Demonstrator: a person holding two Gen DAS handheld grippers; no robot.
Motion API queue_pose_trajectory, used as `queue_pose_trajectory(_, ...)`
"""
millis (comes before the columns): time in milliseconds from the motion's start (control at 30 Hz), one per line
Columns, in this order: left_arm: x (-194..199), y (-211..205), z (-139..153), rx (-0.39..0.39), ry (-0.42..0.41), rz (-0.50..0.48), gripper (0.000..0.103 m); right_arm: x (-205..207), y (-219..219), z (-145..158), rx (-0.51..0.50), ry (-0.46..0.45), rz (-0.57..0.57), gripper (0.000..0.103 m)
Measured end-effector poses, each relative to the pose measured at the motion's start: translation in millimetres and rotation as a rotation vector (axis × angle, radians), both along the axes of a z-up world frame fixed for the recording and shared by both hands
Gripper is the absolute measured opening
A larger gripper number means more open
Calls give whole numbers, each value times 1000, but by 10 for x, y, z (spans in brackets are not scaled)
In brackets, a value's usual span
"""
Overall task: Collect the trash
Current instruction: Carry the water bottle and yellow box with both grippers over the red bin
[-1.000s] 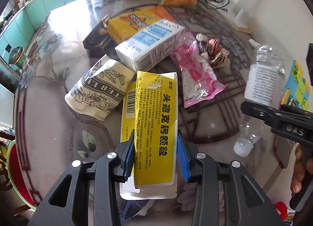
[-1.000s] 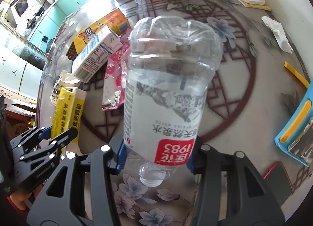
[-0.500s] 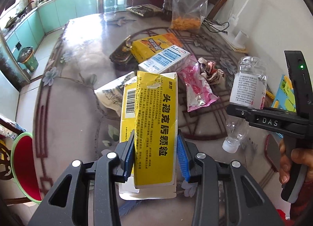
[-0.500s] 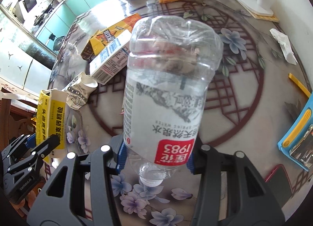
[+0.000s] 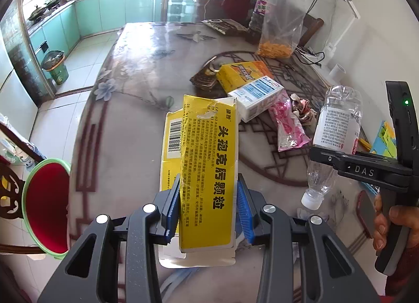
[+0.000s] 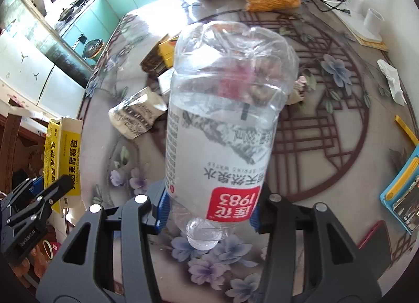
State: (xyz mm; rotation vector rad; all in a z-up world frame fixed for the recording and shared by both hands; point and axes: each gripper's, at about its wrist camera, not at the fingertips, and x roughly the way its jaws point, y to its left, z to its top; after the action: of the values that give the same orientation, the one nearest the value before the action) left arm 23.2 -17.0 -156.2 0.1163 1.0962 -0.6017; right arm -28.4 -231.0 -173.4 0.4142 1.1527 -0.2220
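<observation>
Since a second ago both tools have lifted up and back from the litter, so the table (image 5: pixel 136 72) now spreads far below and the green-rimmed bin with the red liner (image 5: pixel 47 206) has come into sight off its near left edge. That bin is probably where both loads are headed. On the glass, well apart from both tools, the rest of the trash waits: a yellow-orange box (image 5: pixel 242 73), a white and blue carton (image 5: pixel 258 97), a pink wrapper (image 5: pixel 288 126), a crumpled printed paper bag (image 6: pixel 137 114) and a clear bag of orange snacks (image 5: pixel 280 30). The right gripper (image 6: pixel 208 207) is clamped on a crushed clear water bottle (image 6: pixel 225 119), held cap-down near its neck, likely because that narrow part fits between the blue pads; its label reads "1983", "380mL" and "SPRING WATER" upside down. The left gripper (image 5: pixel 208 206) is closed on a flattened yellow medicine box (image 5: pixel 207 172), pinched across its lower half with the torn flap up, a grip that keeps the thin card from folding. Its face carries large black Chinese characters, small text I cannot make out, and a barcode; from the right wrist view "Granules" shows along one edge. The right tool's arm is marked "DAS".
</observation>
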Motion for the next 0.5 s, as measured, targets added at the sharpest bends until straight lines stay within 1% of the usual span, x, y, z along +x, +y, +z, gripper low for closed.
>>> queue_pose_trajectory(500, 206, 666, -100, -9, 22, 84, 36, 173, 652, 107, -33, 1, 76, 46)
